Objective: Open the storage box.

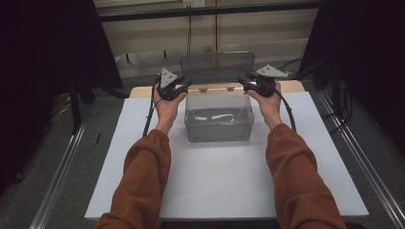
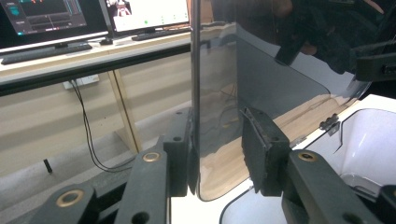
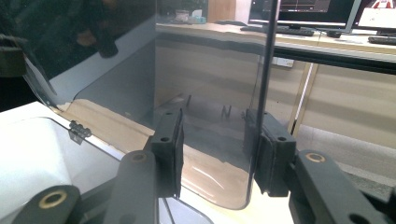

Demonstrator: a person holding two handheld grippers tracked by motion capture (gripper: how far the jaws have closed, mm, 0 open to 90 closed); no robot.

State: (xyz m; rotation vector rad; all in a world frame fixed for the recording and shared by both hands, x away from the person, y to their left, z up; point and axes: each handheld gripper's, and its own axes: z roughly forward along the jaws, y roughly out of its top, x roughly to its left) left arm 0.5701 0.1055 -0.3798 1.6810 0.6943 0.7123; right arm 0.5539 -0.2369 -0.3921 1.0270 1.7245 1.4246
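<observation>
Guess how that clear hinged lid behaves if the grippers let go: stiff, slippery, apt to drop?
The lid looks stiff: it stands upright as a flat pane with no sag. Its glossy, reflective surface suggests it is slippery between the jaws. Hinged at the back of the clear box, it would probably swing rather than slide once released.

Both my forearms, in rust-brown sleeves, reach forward, roughly parallel. Left hand (image 1: 165, 106) holds the left gripper (image 1: 187, 84) raised, tips turned inward to the right, fingers (image 2: 264, 154) standing apart. Right hand (image 1: 270, 106) holds the right gripper (image 1: 241, 82) mirrored, tips turned left, fingers (image 3: 169, 149) likewise parted.
</observation>
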